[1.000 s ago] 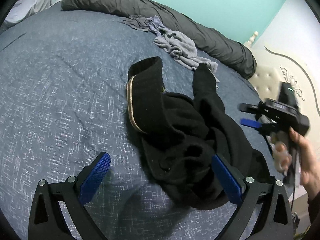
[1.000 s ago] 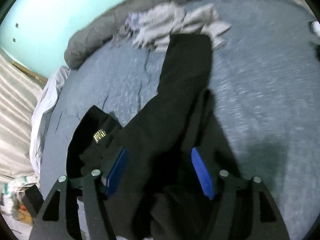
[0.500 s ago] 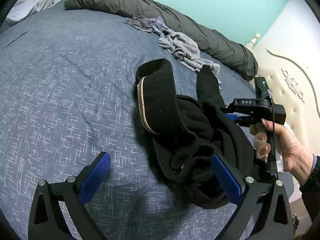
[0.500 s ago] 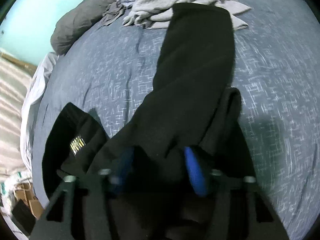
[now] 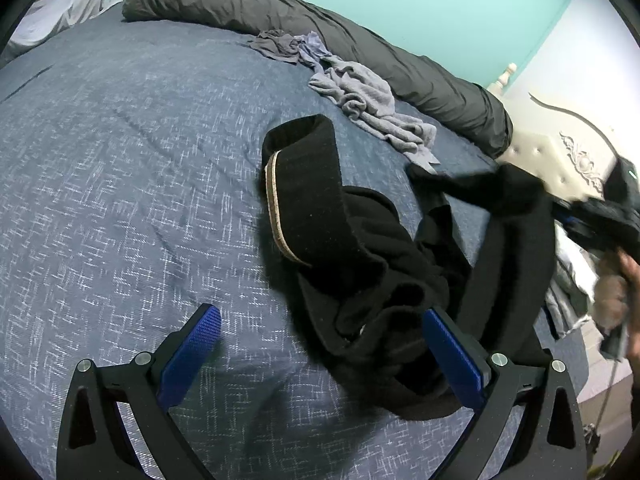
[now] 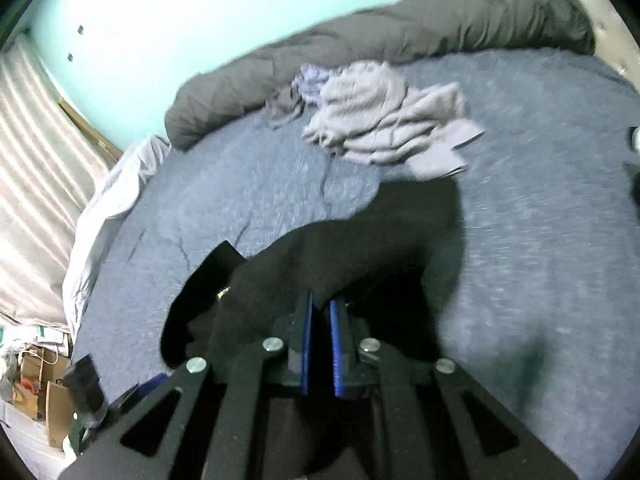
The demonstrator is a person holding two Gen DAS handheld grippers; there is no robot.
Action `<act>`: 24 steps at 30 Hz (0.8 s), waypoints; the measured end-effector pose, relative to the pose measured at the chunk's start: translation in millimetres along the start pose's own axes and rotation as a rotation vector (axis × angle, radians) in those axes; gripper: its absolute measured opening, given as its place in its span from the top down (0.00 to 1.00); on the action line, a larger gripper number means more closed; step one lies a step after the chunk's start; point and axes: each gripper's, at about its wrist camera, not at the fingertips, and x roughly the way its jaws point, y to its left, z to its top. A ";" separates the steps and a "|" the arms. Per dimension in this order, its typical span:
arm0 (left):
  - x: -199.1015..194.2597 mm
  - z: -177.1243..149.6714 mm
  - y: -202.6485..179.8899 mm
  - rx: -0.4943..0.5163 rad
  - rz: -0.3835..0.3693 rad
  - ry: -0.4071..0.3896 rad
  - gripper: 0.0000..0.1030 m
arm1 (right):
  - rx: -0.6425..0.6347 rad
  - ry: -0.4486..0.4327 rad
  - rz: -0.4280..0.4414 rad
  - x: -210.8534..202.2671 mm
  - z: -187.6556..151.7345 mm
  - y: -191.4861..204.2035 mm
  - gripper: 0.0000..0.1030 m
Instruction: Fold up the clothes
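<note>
A black garment [image 5: 360, 256] lies bunched on the blue bedspread [image 5: 120, 184], its waistband with a tan lining turned up. My left gripper [image 5: 324, 320] hovers open over its near edge; the right pad touches the cloth, nothing is clamped. In the right wrist view my right gripper [image 6: 320, 304] is shut on a fold of the black garment [image 6: 360, 248] and holds it off the bed. That gripper [image 5: 592, 220], held by a hand [image 5: 616, 296], appears blurred at the right edge of the left wrist view with black cloth hanging from it.
A crumpled grey garment pile [image 5: 360, 96] lies farther up the bed, against a rolled dark grey duvet [image 5: 320, 36]. A cream headboard [image 5: 560, 160] is at right. White sheets [image 6: 108, 200] hang off the bed's left side above boxes [image 6: 48, 392] on the floor.
My right gripper closed on the black garment's leg and pulled it up and to the right, off the bed. The left gripper stayed open and nearly still.
</note>
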 end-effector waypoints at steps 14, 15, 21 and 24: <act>-9.9 -0.8 0.9 -0.006 0.007 -0.027 0.01 | 0.082 0.137 -0.143 -75.9 -145.1 -69.6 0.93; -10.0 -0.7 1.5 -0.007 0.007 -0.027 0.01 | 0.083 0.157 -0.149 -73.0 -152.1 -71.5 0.93; -12.9 -0.6 5.2 -0.013 0.008 -0.029 0.01 | 0.074 0.219 -0.199 -66.9 -167.4 -72.9 0.90; -13.7 1.5 8.0 -0.018 0.009 -0.031 0.01 | 0.044 0.169 -0.256 -79.9 -144.3 -61.0 0.85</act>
